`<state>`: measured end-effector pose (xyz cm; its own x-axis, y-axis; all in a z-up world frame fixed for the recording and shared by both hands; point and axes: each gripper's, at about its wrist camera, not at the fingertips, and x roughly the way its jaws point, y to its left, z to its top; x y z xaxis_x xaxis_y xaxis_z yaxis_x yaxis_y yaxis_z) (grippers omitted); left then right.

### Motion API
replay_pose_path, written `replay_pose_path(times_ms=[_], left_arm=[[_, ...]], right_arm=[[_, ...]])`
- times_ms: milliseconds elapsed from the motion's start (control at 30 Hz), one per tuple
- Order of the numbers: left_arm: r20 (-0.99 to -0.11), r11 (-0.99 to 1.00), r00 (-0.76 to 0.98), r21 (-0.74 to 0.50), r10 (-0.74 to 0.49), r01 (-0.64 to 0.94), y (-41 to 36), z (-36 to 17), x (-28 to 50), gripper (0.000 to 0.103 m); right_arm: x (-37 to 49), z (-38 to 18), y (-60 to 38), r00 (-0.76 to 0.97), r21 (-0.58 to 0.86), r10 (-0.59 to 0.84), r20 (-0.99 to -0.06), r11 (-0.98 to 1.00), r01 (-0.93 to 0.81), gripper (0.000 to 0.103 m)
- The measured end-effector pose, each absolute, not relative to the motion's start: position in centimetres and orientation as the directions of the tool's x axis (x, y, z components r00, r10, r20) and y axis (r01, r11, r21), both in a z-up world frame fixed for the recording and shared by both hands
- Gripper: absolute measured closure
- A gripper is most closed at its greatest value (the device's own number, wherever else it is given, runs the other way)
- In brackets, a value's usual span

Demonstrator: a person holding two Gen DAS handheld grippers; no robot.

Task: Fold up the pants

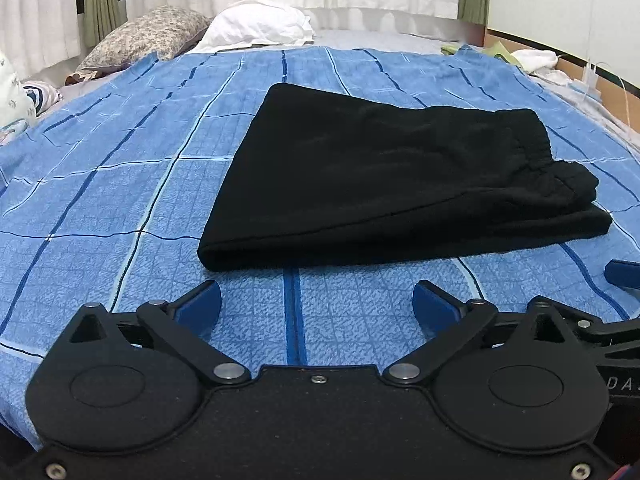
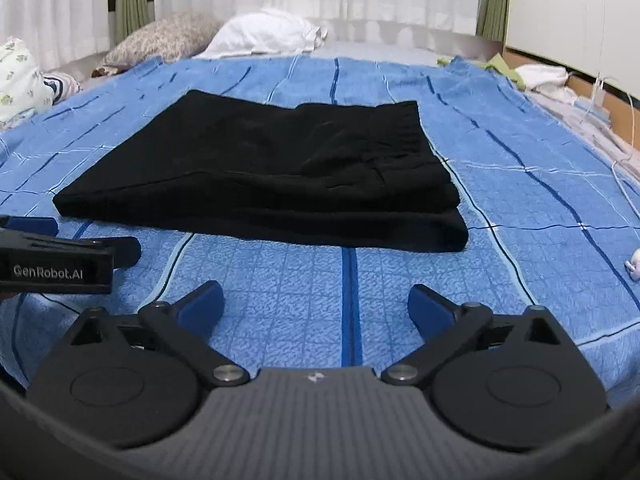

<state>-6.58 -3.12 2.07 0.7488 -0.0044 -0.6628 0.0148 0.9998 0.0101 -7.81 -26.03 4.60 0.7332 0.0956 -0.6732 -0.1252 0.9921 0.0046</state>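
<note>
Looking pretty much finished: black pants [image 1: 384, 184] sit folded on the blue bedspread [image 1: 120, 184], just ahead of both tongs. Left gripper [image 1: 316, 304] and right gripper [image 2: 316, 304] gape wide, empty. Maybe square the waistband [image 1: 560, 160] layers; they look slightly offset.

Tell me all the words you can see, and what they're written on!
"GenRobot.AI": white letters on the side of the left gripper, in the right wrist view.
"DA" and then what may be a "J", cut off by the picture's edge: faint letters on the black body at the right edge of the left wrist view.
No other words are visible.
</note>
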Motion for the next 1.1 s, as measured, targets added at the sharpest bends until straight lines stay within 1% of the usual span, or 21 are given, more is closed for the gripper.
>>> replay_pose_path(times_ms=[433,1100], left_arm=[[-0.666,0.999,0.745,-0.001,-0.026,0.035,-2.2,1.9,-5.6,0.000],[-0.663,0.999,0.748,0.001,-0.028,0.038,-2.1,1.7,-5.7,0.000]], right_arm=[[-7.0,3.9,-25.8,0.738,0.010,0.091,-0.669,0.993,-0.114,0.000],[-7.3,3.7,-25.8,0.745,0.006,0.090,-0.661,0.993,-0.115,0.000]])
